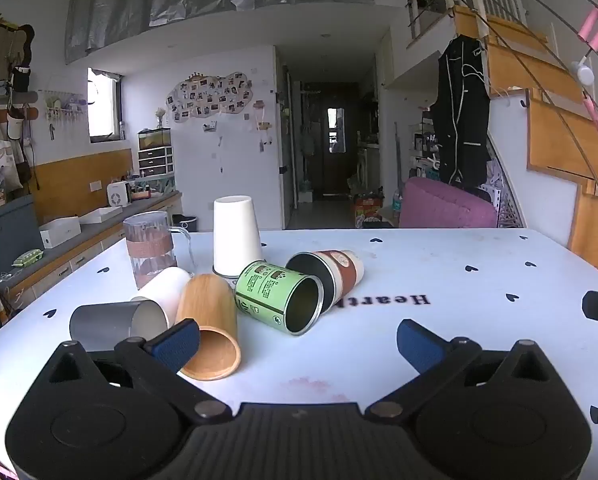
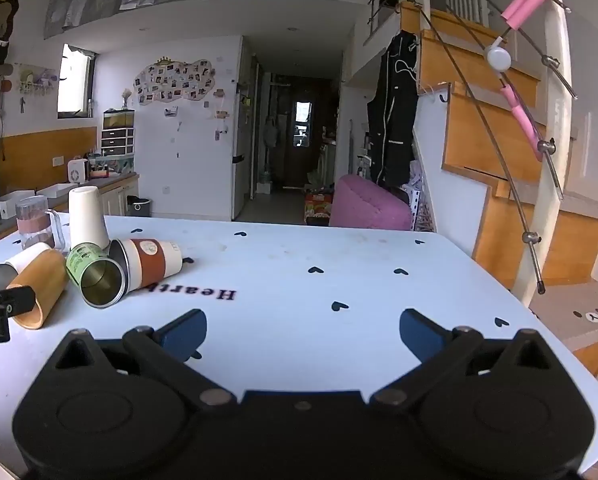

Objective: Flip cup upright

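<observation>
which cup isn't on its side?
The tall white paper cup, standing mouth-down behind the green can. The other cups lie tipped over.

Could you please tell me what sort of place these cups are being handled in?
Most likely a lived-in loft apartment: a wooden staircase climbs to an upper level, a photo collage hangs on the wall, and the cups sit on a heart-patterned table.
</observation>
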Demonstrator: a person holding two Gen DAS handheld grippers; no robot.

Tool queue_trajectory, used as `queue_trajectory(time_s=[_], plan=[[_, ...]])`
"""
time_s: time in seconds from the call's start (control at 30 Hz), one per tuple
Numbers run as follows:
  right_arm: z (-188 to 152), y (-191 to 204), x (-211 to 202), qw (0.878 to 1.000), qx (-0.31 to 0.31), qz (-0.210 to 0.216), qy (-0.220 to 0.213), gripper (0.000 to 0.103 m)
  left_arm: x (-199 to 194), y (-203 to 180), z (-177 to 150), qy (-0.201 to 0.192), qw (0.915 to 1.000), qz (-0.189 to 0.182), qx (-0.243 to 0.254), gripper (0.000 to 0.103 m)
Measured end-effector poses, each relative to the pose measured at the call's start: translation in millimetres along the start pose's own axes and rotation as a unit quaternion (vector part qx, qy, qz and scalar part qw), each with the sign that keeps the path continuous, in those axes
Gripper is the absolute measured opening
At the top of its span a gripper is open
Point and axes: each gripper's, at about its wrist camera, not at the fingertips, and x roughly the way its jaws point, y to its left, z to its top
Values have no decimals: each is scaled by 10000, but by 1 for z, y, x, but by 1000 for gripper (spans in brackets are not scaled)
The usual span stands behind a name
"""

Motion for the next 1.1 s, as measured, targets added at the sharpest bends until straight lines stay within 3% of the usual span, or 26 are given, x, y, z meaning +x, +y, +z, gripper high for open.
queue_trajectory(time_s=[1.1], plan=[[-2,1,3,10000,-1,-13,53,103,4,-3,-3,80,10000,-46,-33,103]])
